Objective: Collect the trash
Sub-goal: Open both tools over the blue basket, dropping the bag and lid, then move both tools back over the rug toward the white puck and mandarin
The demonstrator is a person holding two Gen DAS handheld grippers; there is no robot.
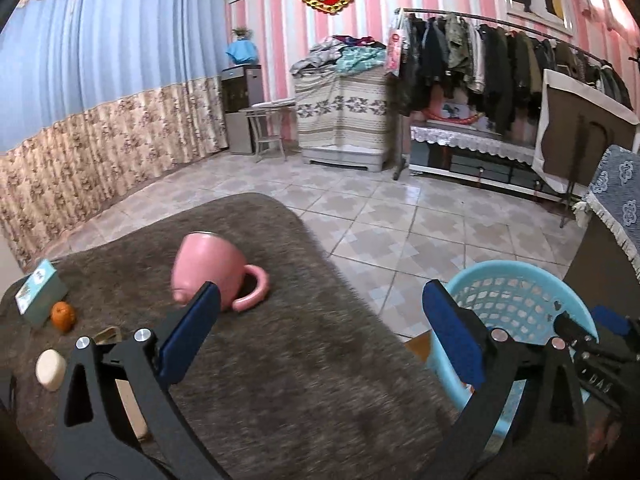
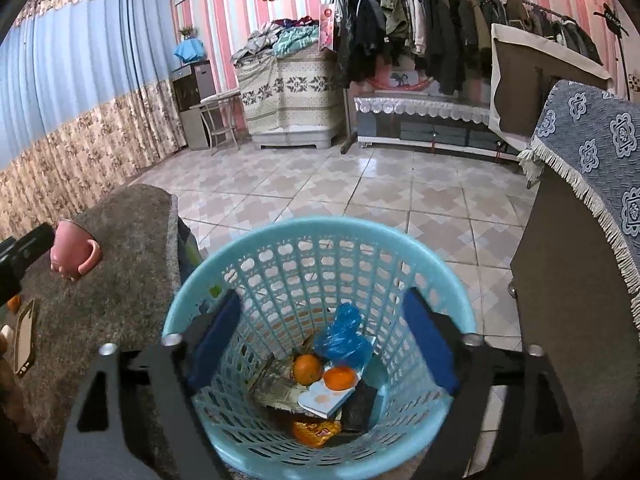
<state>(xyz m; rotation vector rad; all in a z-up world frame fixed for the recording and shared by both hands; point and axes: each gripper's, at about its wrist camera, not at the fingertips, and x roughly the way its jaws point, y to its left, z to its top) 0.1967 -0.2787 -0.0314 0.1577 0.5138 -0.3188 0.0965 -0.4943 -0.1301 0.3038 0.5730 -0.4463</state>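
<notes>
Only the right wrist view looks down into the blue basket [image 2: 320,264], beside the table: two oranges [image 2: 307,369], a blue bag [image 2: 342,336], wrappers. The right gripper [image 2: 324,344] hangs spread and empty above it. The left gripper [image 1: 320,332] (also spread) faces a pink mug [image 1: 208,272].

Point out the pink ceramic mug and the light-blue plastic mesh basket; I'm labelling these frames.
Pink ceramic mug [image 1: 204,268]: left wrist view, on its side wall.
Light-blue plastic mesh basket [image 2: 320,230]: right wrist view, on its far rim.
</notes>
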